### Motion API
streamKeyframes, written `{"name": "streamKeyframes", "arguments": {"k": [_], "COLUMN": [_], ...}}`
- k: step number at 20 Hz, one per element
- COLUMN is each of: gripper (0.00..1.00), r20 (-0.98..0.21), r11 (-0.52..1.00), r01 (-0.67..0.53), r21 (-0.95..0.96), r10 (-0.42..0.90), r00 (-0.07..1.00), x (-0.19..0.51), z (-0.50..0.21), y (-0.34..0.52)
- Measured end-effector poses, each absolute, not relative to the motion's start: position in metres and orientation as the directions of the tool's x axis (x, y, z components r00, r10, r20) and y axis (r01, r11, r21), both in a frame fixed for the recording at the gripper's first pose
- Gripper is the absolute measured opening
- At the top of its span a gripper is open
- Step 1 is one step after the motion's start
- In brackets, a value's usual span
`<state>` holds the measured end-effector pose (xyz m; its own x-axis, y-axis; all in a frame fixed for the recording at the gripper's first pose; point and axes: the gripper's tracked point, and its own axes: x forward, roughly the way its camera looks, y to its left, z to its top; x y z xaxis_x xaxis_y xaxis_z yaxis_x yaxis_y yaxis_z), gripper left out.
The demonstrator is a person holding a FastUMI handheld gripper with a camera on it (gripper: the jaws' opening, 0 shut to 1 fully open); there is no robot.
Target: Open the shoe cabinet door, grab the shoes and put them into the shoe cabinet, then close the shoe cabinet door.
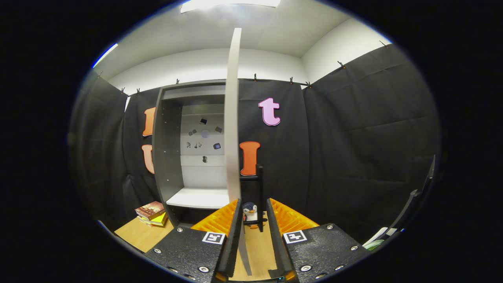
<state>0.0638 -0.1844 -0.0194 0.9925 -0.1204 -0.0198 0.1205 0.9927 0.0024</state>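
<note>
The gripper [253, 220] is level and faces the shoe cabinet [169, 157], its two fingers parted. The cabinet door [232, 118] stands swung out, seen edge-on as a thin pale panel that rises from between the fingers at 6 o'clock towards 12 o'clock. The door's lower edge runs down into the gap between the fingers, close against the left finger; the right finger stands apart from it. Whether the left finger actually touches the panel cannot be told. The fingers are not clamped on the door.

The cabinet body lies at 10 o'clock from the fingertips, dark-sided and open. Its pale shelf [198, 198] sits just beyond the left finger, bare on the visible part. The back panel [202, 137] carries several small dark marks or stickers, too small to identify.

Just ahead of the fingertips, at 12 o'clock and low, a small penguin toy [249, 212] stands on the wooden floor [137, 236], beside a narrow black stand [259, 188] that rises behind it. At 9 o'clock from the fingers, left of the cabinet base, a short stack of books [151, 213] rests on the same wooden surface. At 3 o'clock, near the booth wall, a dark frame [412, 208] leans, with something pale and green at its foot, too blurred to name.
</note>
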Motion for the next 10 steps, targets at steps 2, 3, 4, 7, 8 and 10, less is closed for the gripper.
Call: {"name": "streamKeyframes", "arguments": {"k": [2,3,4,7,8,10], "gripper": [0.42,0.43,0.46,0.61,0.67,0.80], "r20": [-0.008,0.000,0.012,0.026,0.025,0.024], "r11": [0.994,0.995,0.996,0.999,0.999,0.999], "r01": [0.110,0.098,0.087,0.043,0.027,0.002], "r21": [0.012,0.015,0.019,0.020,0.023,0.038], "r10": [-0.109,-0.098,-0.087,-0.043,-0.027,-0.003], "r00": [0.994,0.995,0.996,0.999,0.999,1.000], "x": [0.063,0.063,0.063,0.069,0.073,0.078], "z": [-0.011,-0.007,-0.003,0.001,-0.001,-0.001], "y": [-0.159,-0.144,-0.129,-0.082,-0.067,-0.042]}}
